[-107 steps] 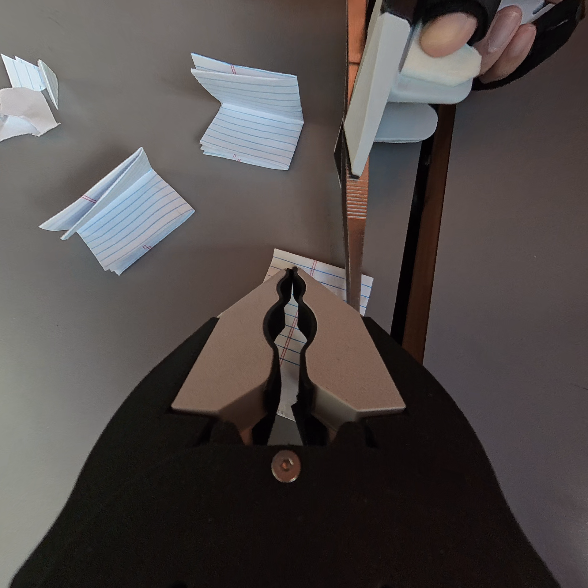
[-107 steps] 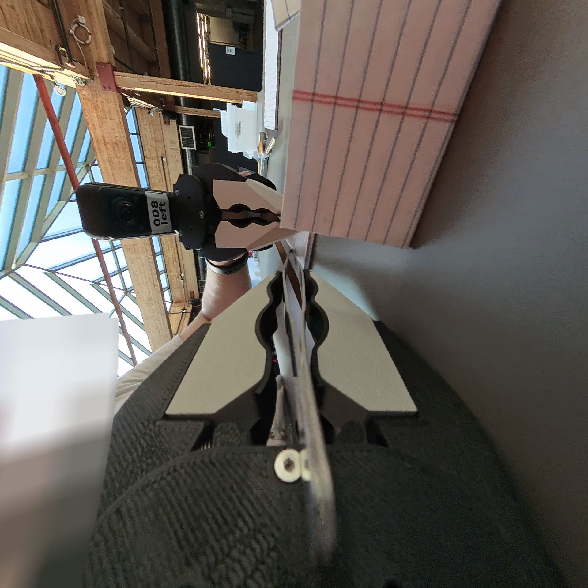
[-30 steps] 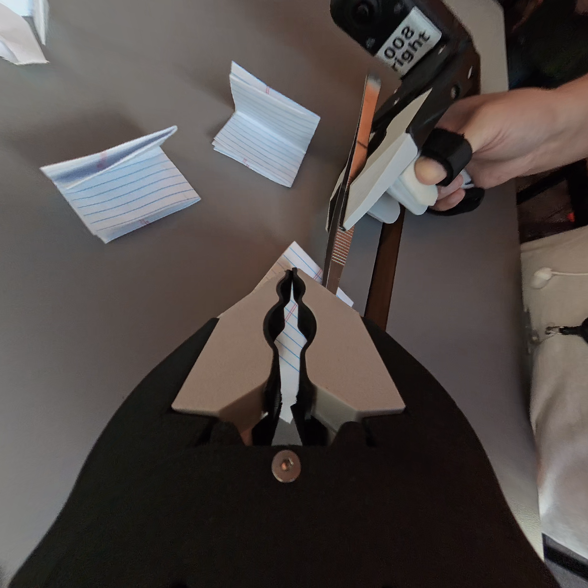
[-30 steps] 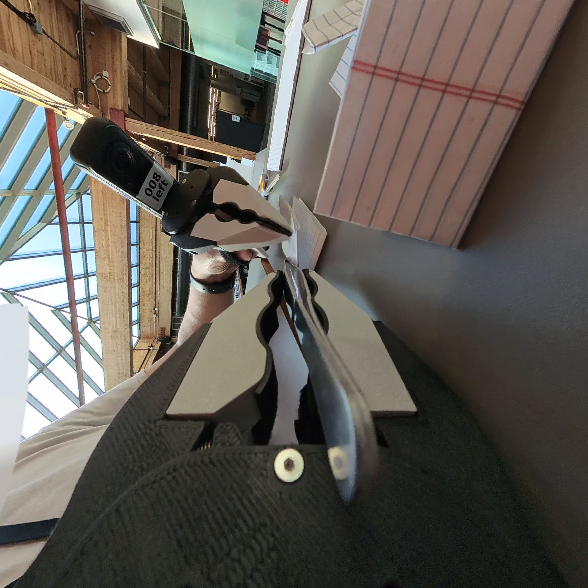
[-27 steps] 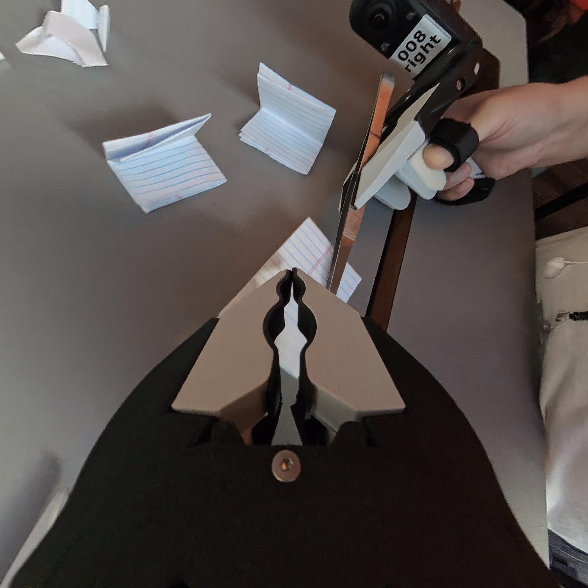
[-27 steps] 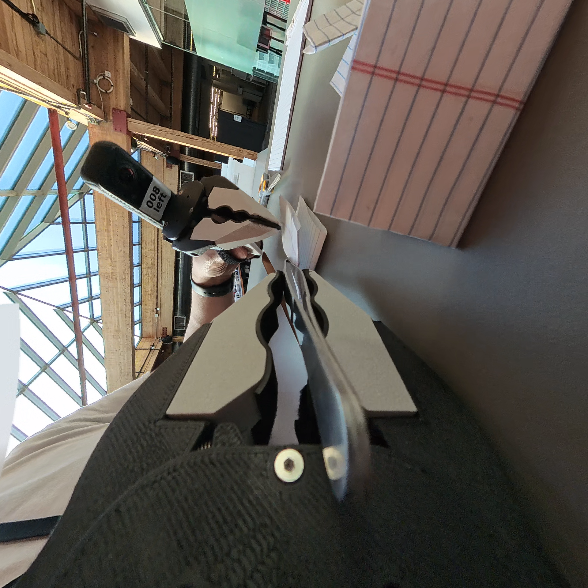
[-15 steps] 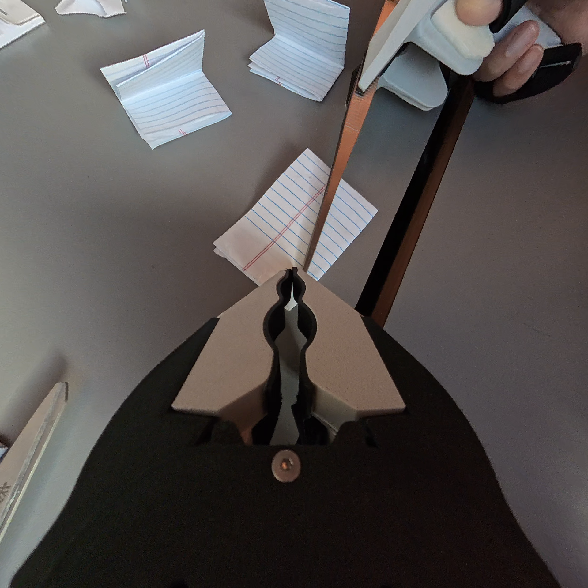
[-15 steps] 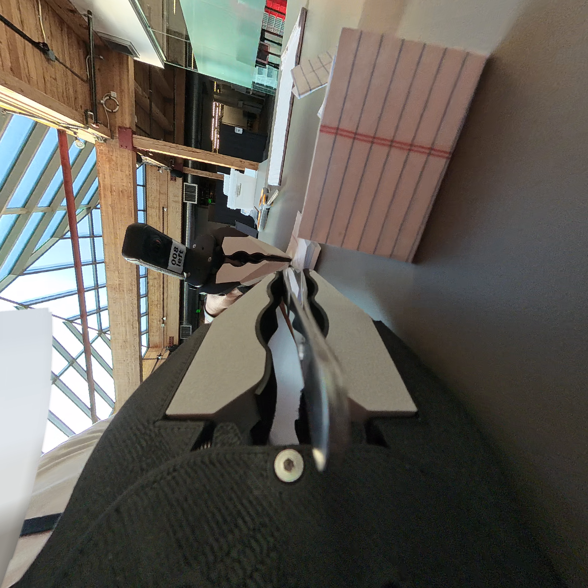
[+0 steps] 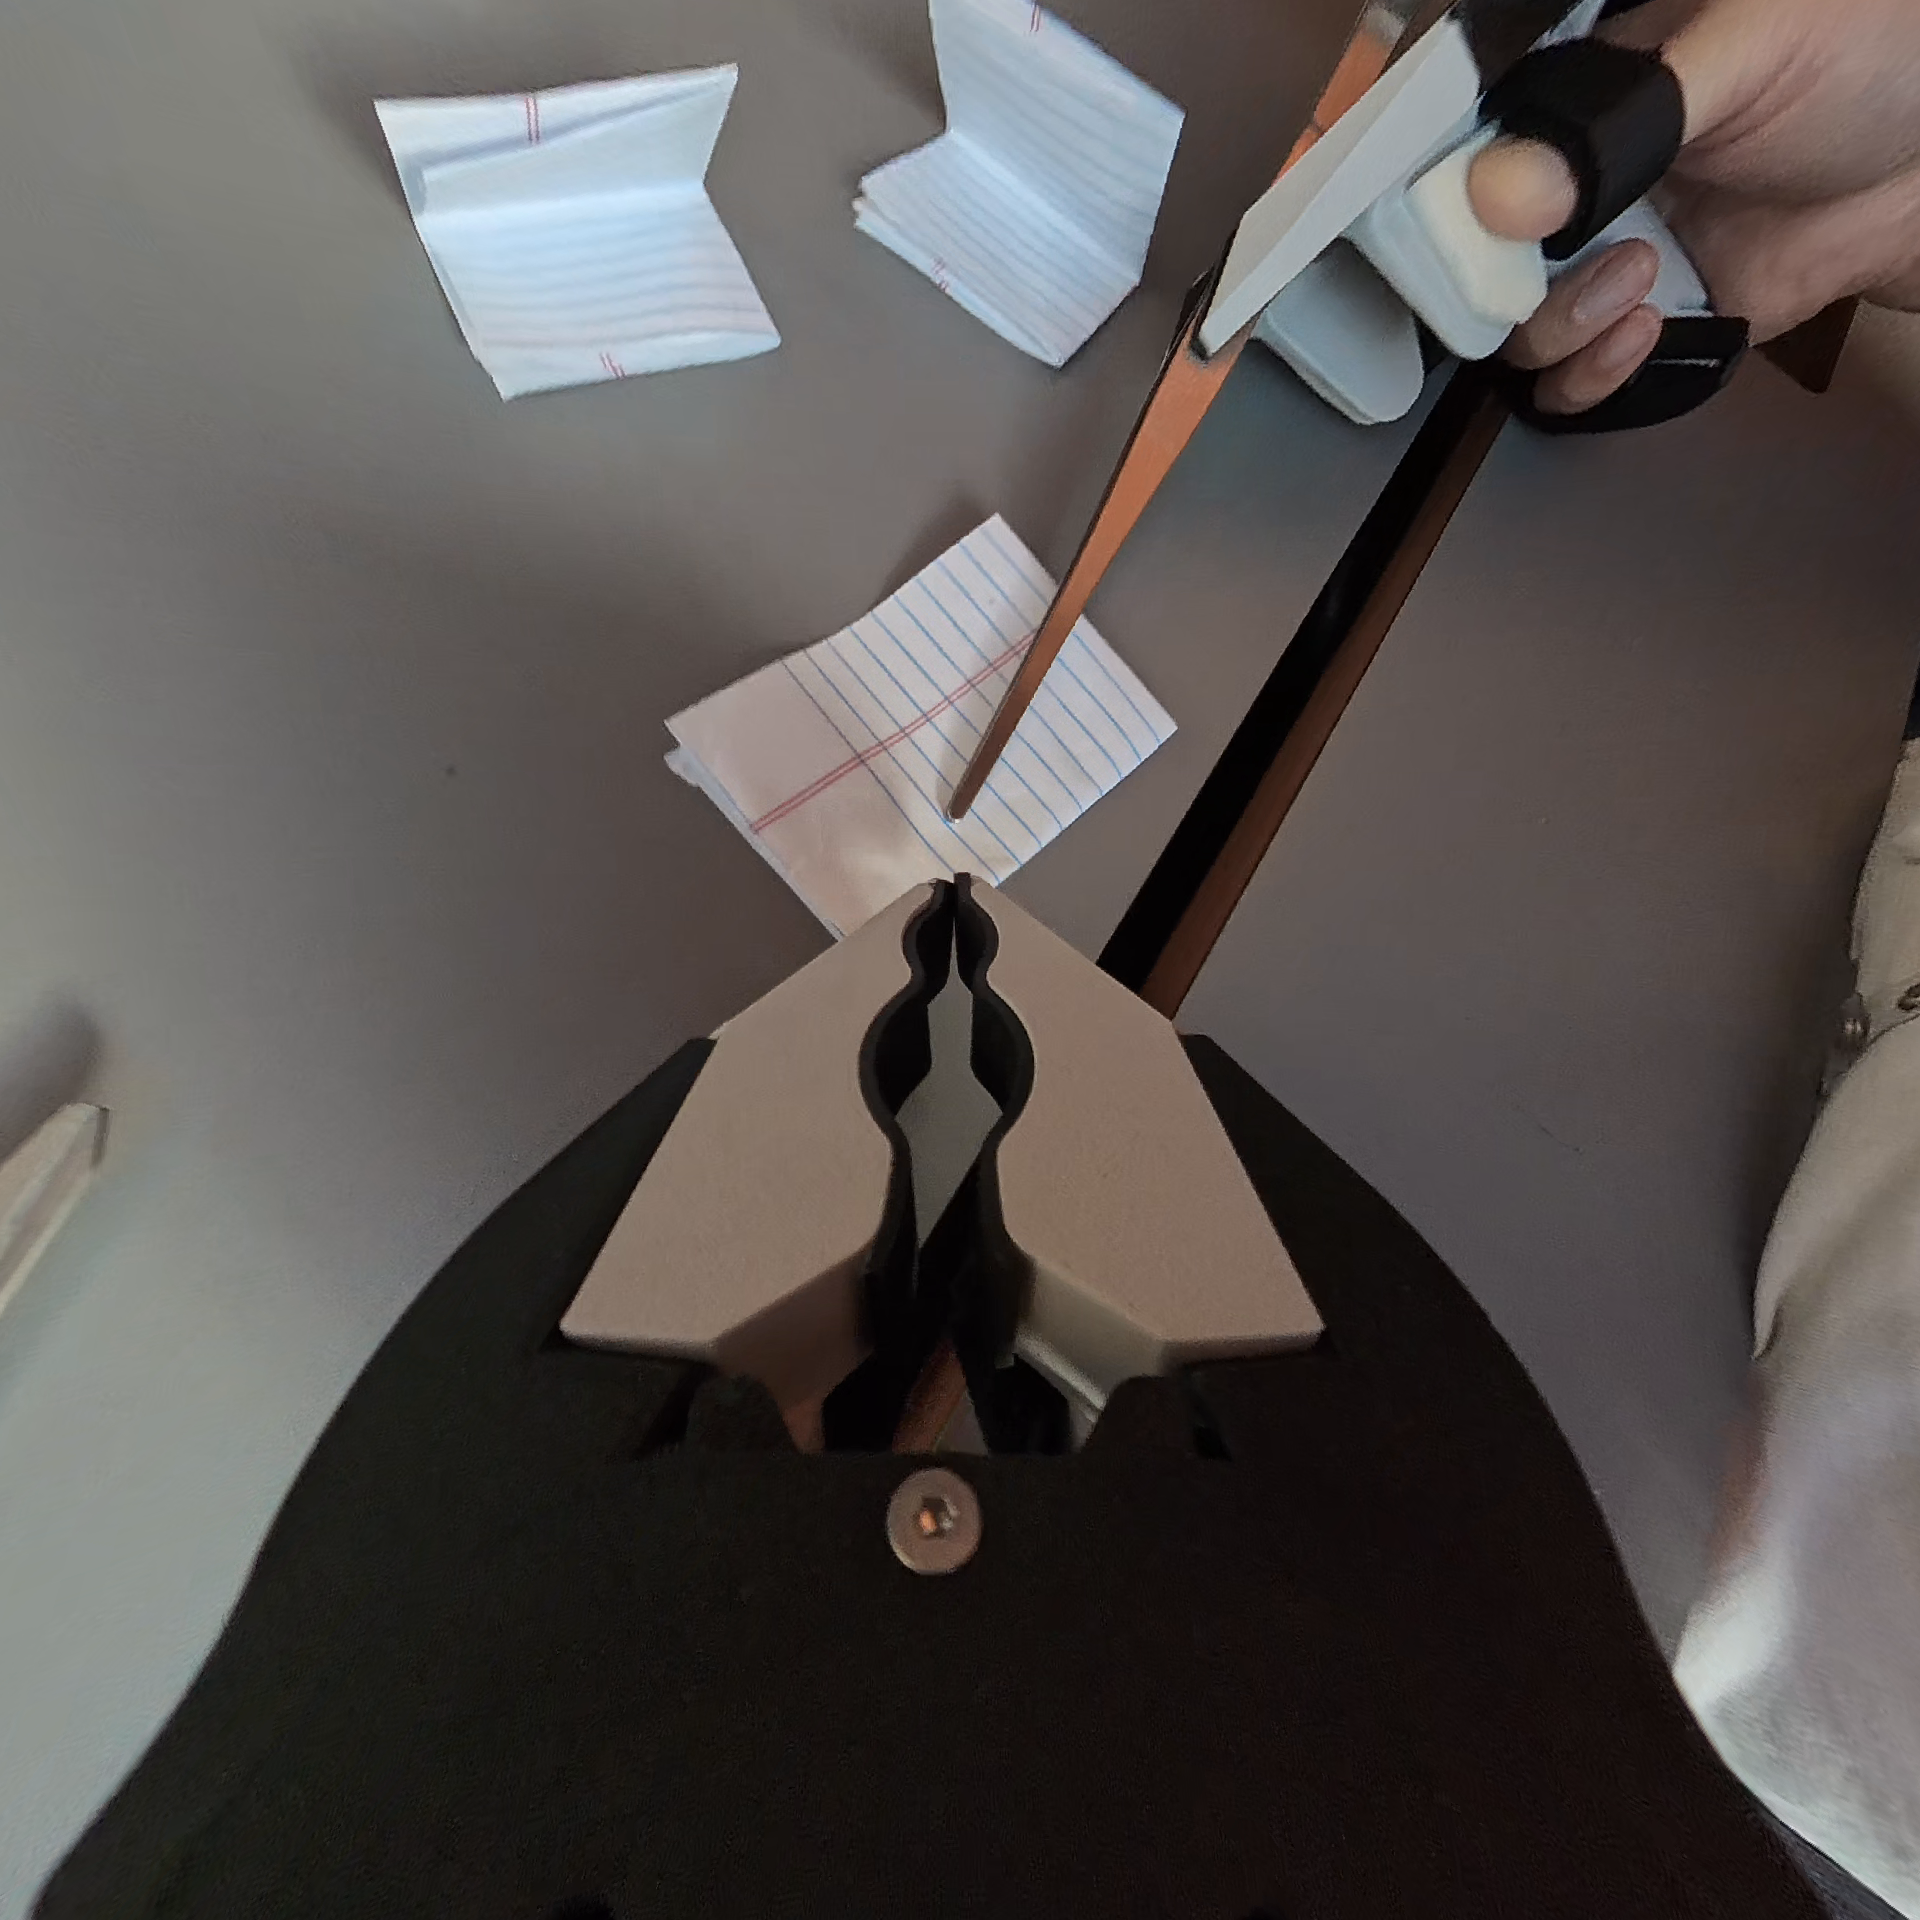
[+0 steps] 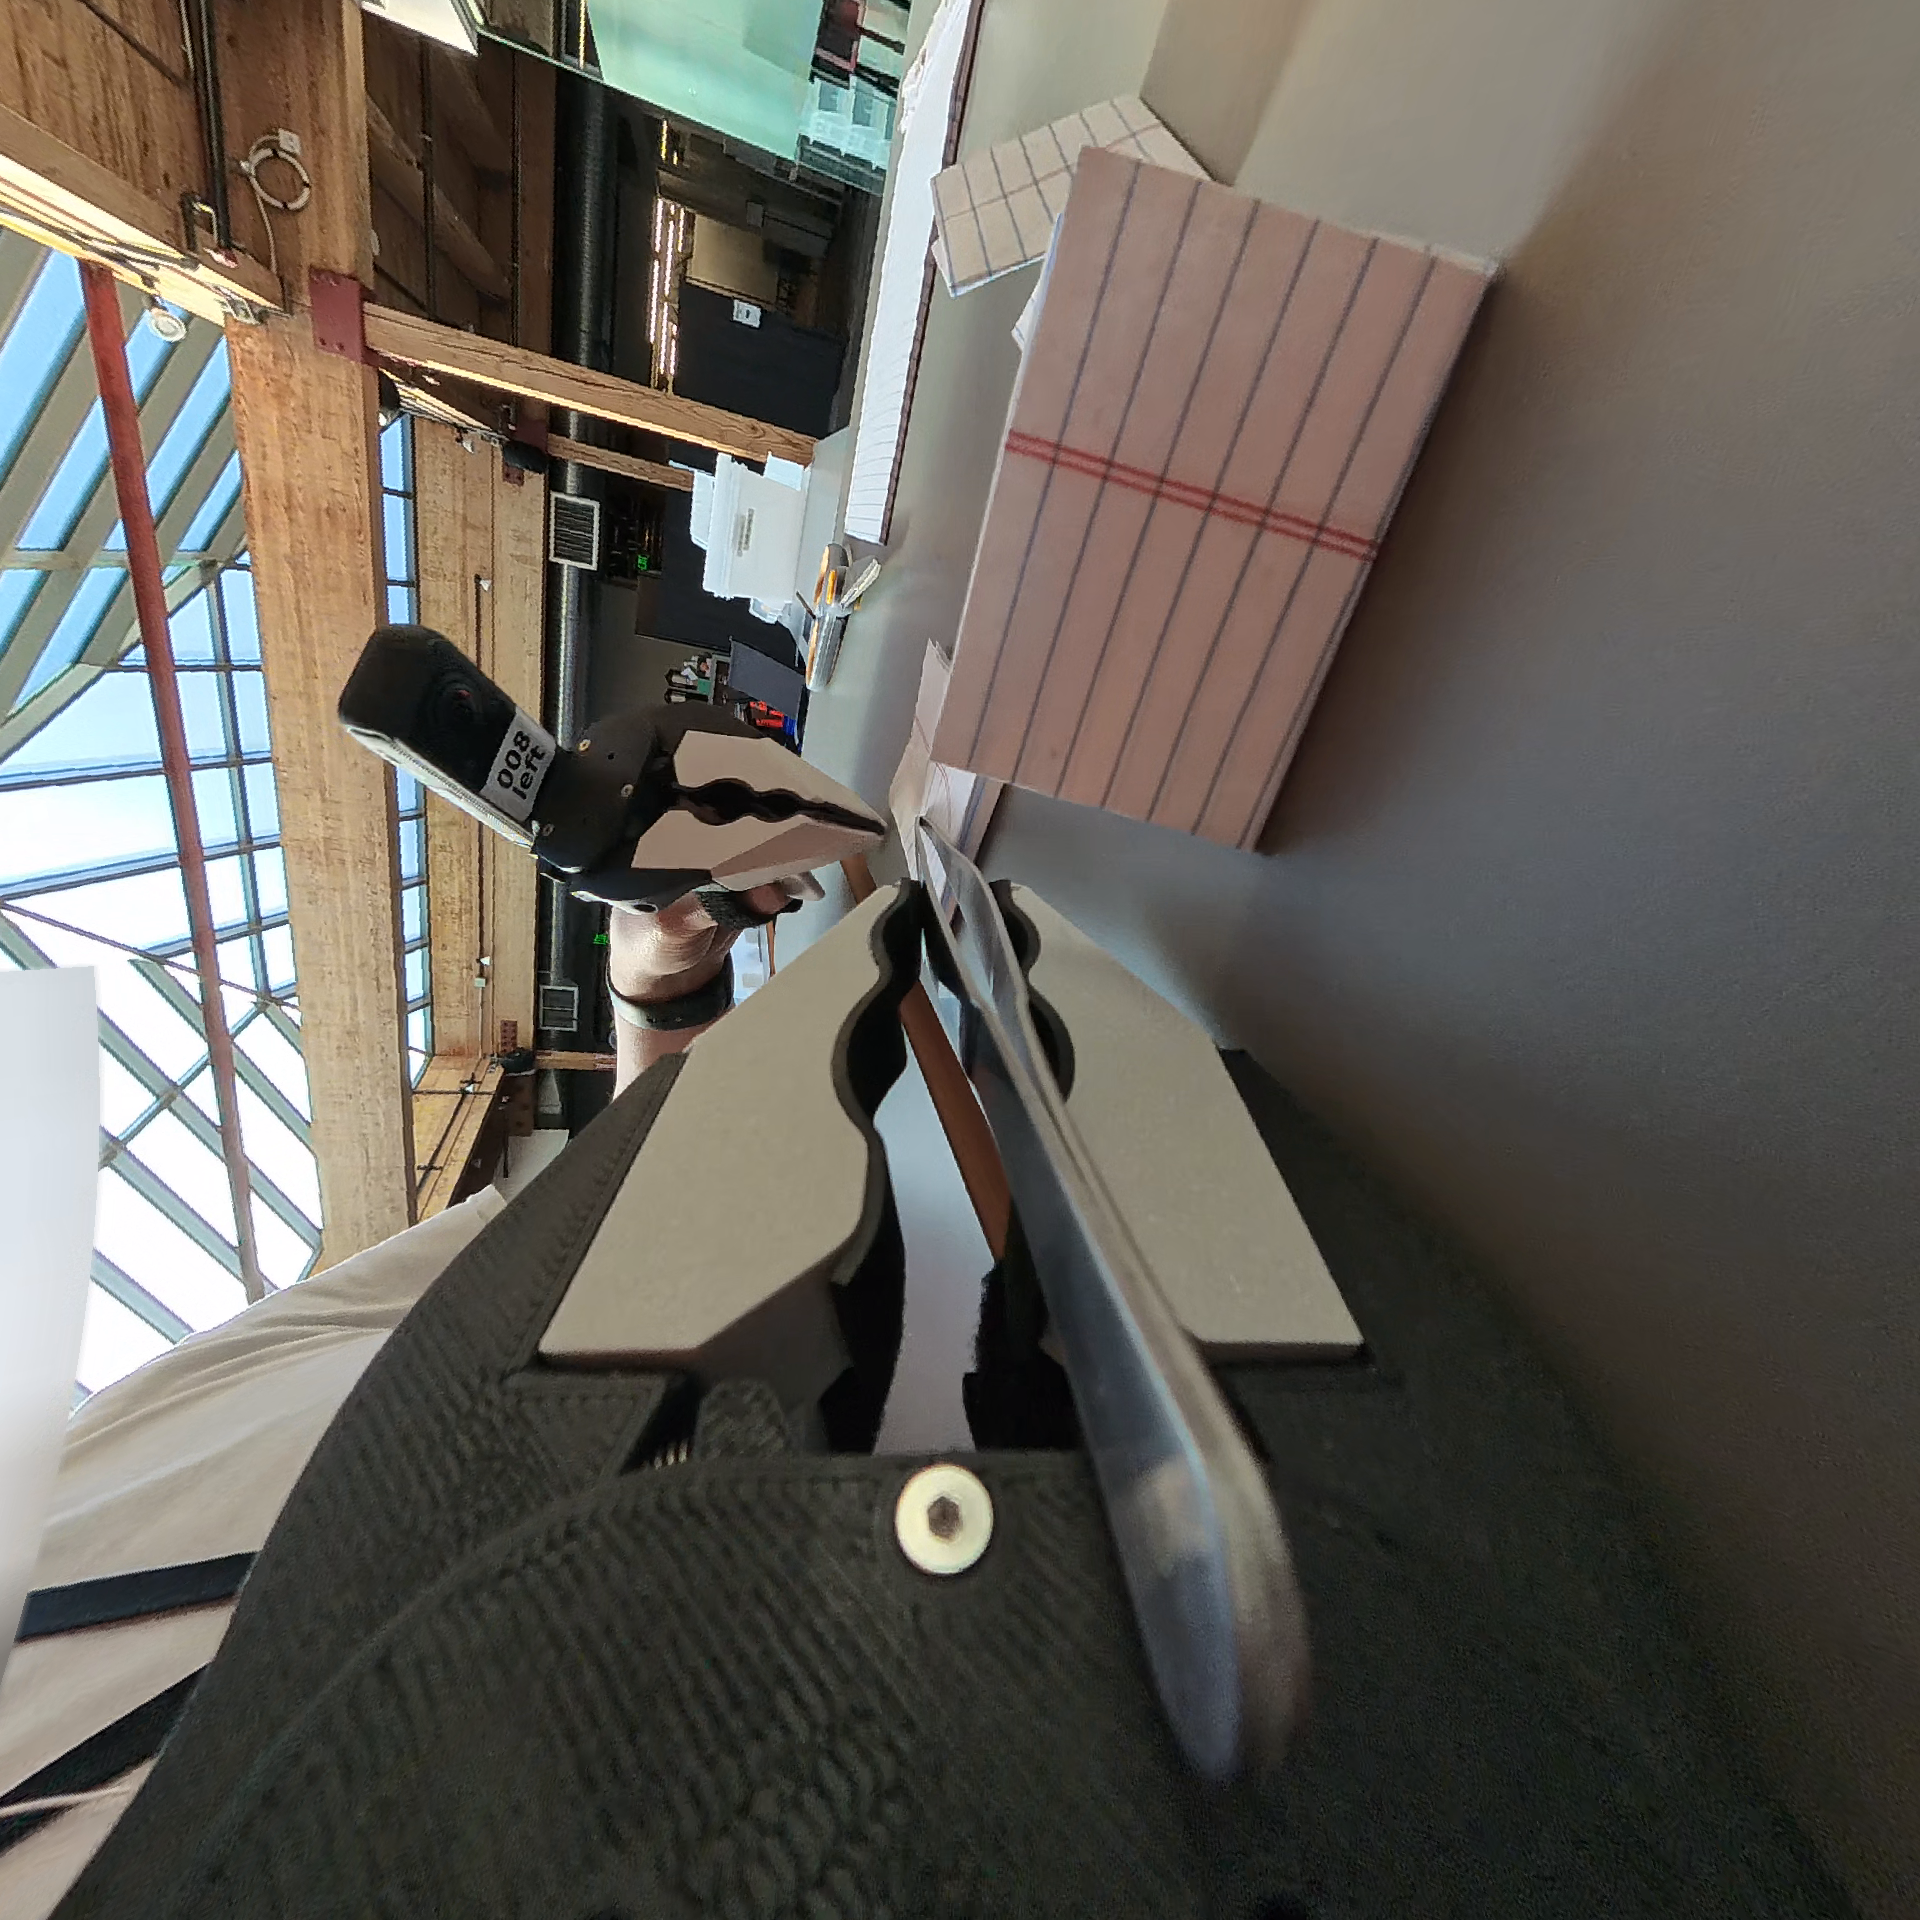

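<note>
Left wrist view: left gripper (image 9: pixel 954 883) tips pressed together with nothing between them, hovering over the grey table (image 9: pixel 312 831); just ahead of the tips lies a flat folded lined sheet (image 9: pixel 914 727), near the table's right edge (image 9: pixel 1288 707), a dark strip with a wood-coloured side; the right gripper (image 9: pixel 1210 322) comes in from the upper right, held by a hand (image 9: pixel 1662 187) with black finger straps, pinching a long thin metal blade (image 9: pixel 1081 582); the blade slants down so its tip rests on or just above the flat sheet, cannot tell which; two more folded lined sheets farther back, one half-open (image 9: pixel 582 229) at left, one standing in a V (image 9: pixel 1018 197) beside it; a pale flat object (image 9: pixel 42 1174) cut off at the left border; light cloth at right.

Right wrist view, rolled sideways: right gripper (image 10: pixel 951 894) clamped on the metal blade (image 10: pixel 1049 1143), which runs through the fingers toward the camera; left gripper (image 10: pixel 873 826) just ahead, pressed together, empty, tip near the blade's tip; a folded lined sheet (image 10: pixel 1195 520) stands on the table (image 10: pixel 1610 935) beyond; more paper behind it; wooden beams and skylights in the background.
</note>
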Demonstrator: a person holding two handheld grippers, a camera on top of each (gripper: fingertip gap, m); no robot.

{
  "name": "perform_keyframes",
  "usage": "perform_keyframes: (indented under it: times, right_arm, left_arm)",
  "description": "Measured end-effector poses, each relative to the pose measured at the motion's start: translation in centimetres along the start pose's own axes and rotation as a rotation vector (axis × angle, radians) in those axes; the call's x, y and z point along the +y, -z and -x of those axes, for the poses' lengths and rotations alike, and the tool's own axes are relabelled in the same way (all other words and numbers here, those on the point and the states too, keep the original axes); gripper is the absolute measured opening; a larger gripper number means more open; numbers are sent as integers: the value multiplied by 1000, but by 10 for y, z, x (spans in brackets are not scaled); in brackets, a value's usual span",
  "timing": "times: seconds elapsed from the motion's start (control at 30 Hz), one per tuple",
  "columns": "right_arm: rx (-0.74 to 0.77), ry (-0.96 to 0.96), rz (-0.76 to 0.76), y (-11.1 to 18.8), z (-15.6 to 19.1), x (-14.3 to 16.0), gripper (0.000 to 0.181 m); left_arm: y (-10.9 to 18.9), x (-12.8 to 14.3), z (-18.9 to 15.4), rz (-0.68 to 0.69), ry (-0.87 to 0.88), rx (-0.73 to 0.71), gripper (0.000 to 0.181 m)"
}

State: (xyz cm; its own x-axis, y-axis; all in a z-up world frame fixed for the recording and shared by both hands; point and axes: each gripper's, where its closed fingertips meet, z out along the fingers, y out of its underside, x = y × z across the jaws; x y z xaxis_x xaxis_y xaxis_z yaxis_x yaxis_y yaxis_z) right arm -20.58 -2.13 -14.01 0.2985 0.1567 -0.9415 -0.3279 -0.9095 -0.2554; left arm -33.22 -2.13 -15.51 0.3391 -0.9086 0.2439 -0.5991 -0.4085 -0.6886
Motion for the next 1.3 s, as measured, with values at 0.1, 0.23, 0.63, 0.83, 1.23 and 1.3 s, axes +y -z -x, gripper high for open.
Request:
perform_keyframes:
  times: [0.1, 0.23, 0.63, 0.83, 1.23, 1.3]
  right_arm:
    - [0, 4, 4, 0, 0, 0, 13]
    - [-3, 5, 13, 0, 0, 1, 13]
    - [-9, 10, 16, 0, 0, 0, 13]
    - [-18, 3, 21, 0, 1, 1, 13]
    - [-23, -4, 18, 1, 2, 1, 13]
    - [-23, -10, 19, 1, 1, 1, 13]
  left_arm:
    - [-2, 4, 8, -9, 185, 17, 0]
    - [-1, 3, 10, -95, 435, 118, 0]
    - [21, 19, 34, 43, 161, -173, 0]
    - [42, 26, 59, 397, -344, -569, 0]
    - [34, -34, 0, -39, 281, 73, 0]
    - [21, -26, 0, -21, 284, 121, 0]
